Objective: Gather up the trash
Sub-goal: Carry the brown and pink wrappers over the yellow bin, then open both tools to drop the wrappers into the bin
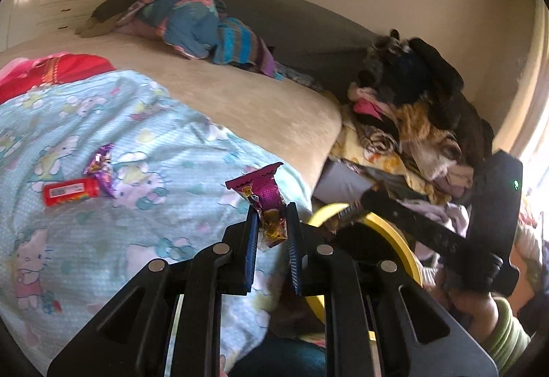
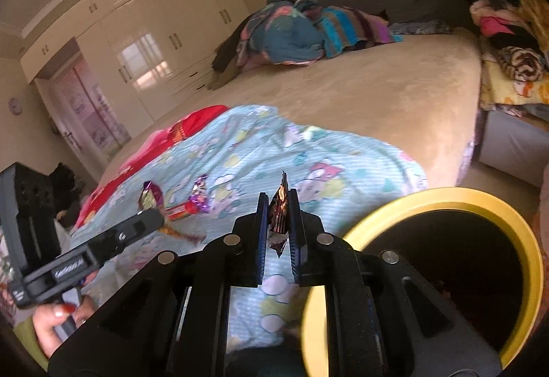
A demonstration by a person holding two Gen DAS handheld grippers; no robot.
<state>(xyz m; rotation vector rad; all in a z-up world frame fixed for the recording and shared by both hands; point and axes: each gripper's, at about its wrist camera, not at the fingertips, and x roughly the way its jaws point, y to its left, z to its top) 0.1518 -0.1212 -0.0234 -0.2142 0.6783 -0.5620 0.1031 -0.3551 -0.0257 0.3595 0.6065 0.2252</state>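
My left gripper is shut on a magenta snack wrapper, held above the blue cartoon blanket. My right gripper is shut on a dark foil wrapper, just left of the yellow-rimmed bin. A red tube-shaped packet and a purple wrapper lie on the blanket. In the right wrist view the left gripper comes in from the left with its wrapper, near the red packet and the purple wrapper. The bin is partly hidden behind the right gripper.
A beige bed carries a heap of colourful bedding and a red cloth. Piled clothes sit on a grey box beside the bed. A cream wardrobe lines the far wall. A hand with red nails holds the left gripper.
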